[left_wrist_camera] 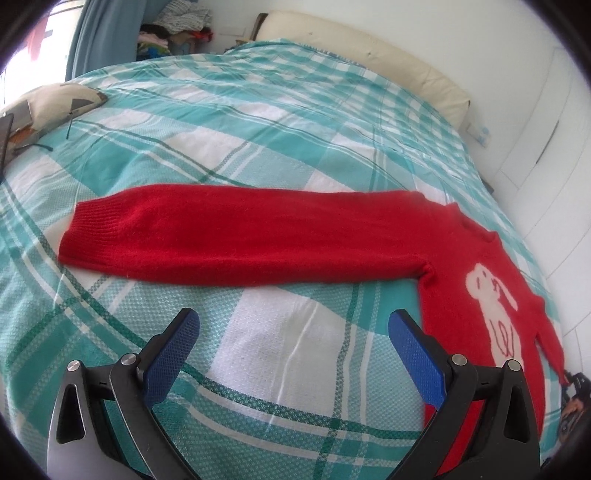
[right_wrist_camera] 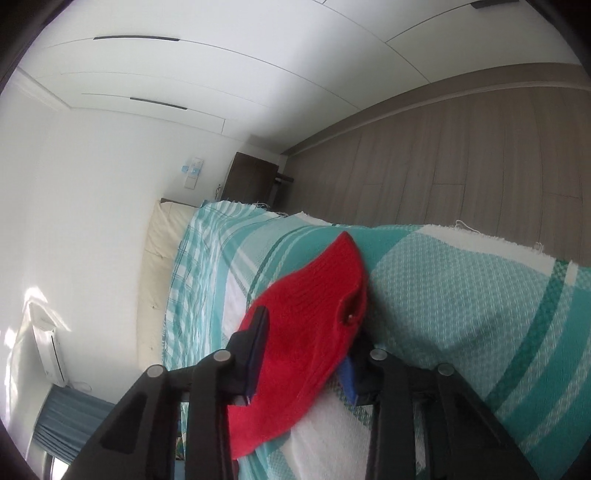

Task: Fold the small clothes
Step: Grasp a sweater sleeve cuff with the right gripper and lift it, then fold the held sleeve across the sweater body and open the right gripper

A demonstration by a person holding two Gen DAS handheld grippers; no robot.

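Observation:
A small red sweater [left_wrist_camera: 240, 240] lies flat on the teal-and-white plaid bedspread [left_wrist_camera: 258, 122]. One sleeve stretches out to the left, and the body with a white dog motif [left_wrist_camera: 495, 306] is at the right. My left gripper [left_wrist_camera: 293, 317] hovers open just in front of that sleeve, with bare bedspread between its blue pads [left_wrist_camera: 173, 350]. In the right wrist view, the view is rolled sideways and my right gripper [right_wrist_camera: 306, 354] is shut on a ribbed end of the red sweater [right_wrist_camera: 314, 306]. The fabric is bunched between the fingers near the bed's edge.
A patterned cushion [left_wrist_camera: 48, 103] lies at the bed's far left. A cream headboard [left_wrist_camera: 369, 48] and a clothes pile [left_wrist_camera: 177, 26] are at the back. White wardrobe doors [left_wrist_camera: 546, 110] stand to the right. Wooden floor [right_wrist_camera: 461, 155] and a dark nightstand [right_wrist_camera: 255, 181] lie beyond the bed edge.

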